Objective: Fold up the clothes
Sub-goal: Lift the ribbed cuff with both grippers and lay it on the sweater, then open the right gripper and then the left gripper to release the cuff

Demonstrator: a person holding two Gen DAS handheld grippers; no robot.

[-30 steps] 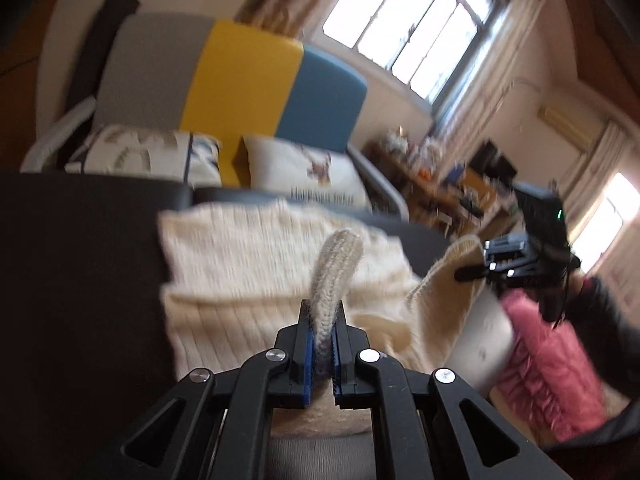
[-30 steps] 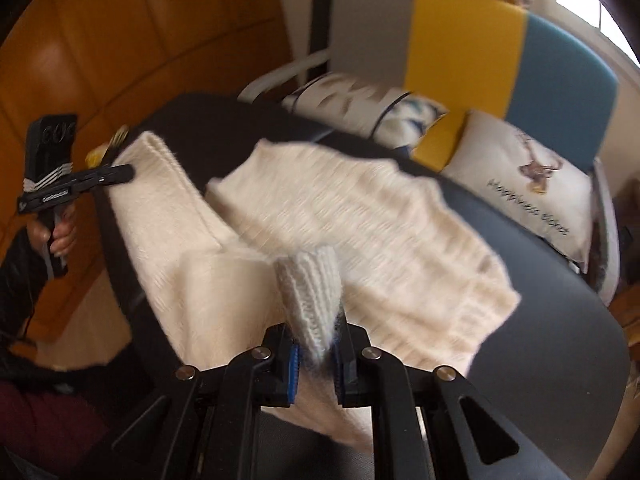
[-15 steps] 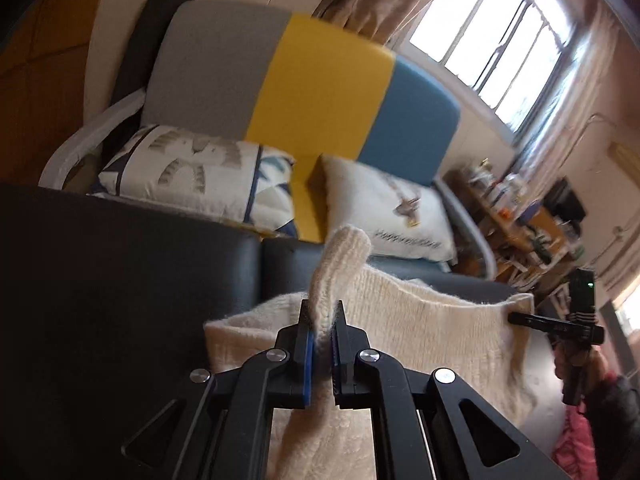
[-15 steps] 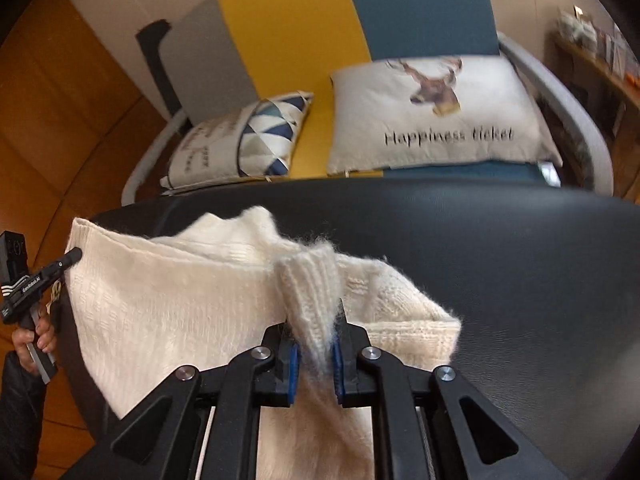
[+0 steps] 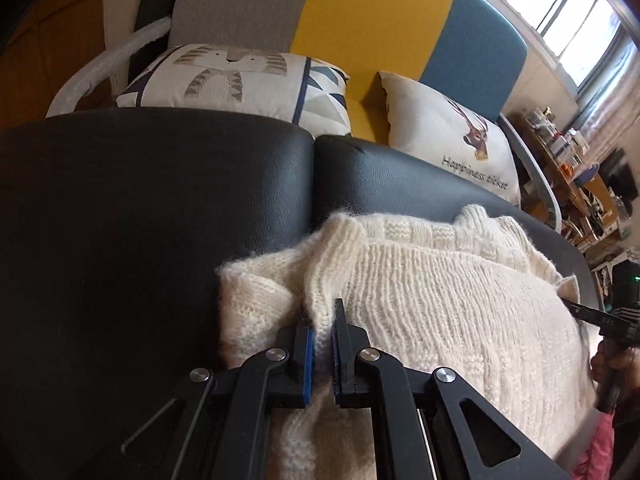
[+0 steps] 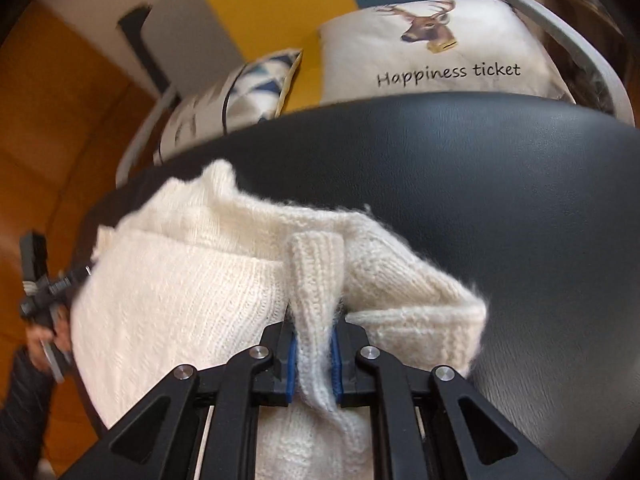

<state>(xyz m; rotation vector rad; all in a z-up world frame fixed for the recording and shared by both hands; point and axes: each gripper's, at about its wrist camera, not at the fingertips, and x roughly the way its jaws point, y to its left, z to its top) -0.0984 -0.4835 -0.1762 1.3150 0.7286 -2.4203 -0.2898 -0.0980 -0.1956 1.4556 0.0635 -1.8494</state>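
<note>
Beyond the black padded surface [image 5: 160, 200] I work over, I see a sofa [image 5: 360, 12] backed in grey, yellow and blue with a cat-print cushion [image 5: 232, 76] and a deer cushion [image 6: 432, 48], orange wood panelling [image 6: 48, 120] on one side, and a bright curtained window [image 5: 560, 4] above cluttered shelves [image 5: 576, 176].

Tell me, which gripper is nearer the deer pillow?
Right. The right gripper, clamped on the cream sweater, faces the deer pillow straight ahead; from the left gripper it sits far off, up right.
</note>
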